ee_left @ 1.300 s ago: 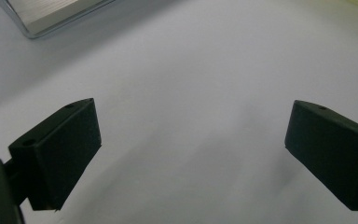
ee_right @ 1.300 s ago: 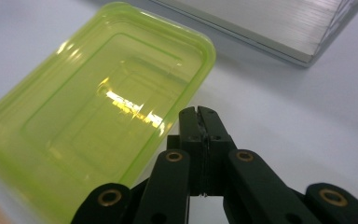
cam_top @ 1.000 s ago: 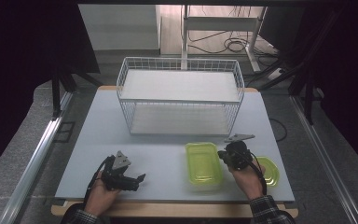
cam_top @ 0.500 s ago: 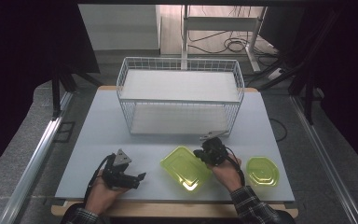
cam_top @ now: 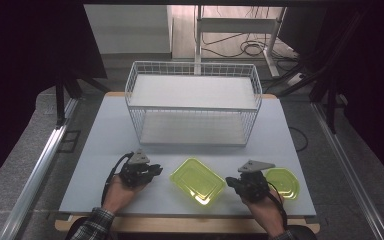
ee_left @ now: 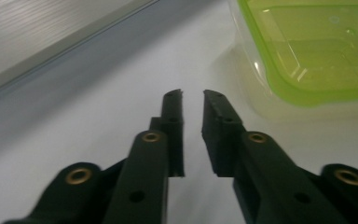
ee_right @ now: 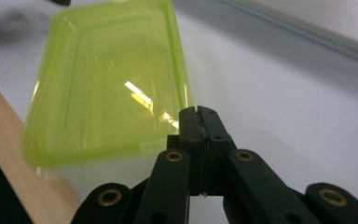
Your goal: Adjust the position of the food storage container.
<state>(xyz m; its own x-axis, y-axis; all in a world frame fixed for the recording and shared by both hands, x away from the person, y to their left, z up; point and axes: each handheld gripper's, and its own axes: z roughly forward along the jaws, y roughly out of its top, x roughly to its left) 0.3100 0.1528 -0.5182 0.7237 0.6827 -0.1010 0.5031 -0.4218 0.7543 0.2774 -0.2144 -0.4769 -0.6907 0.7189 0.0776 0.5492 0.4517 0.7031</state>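
Nearest the table's front edge, the right gripper [cam_top: 235, 183] pinches the rim of a translucent lime-green rectangular plastic container [cam_top: 198, 179], jaws pressed together on its right side. Left gripper [cam_top: 156, 171] sits just left of that container, jaws narrowly apart, holding nothing. Right of the right hand lies a lime-green plastic lid [cam_top: 283, 183]. Farther back stands a white wire basket [cam_top: 192, 109].
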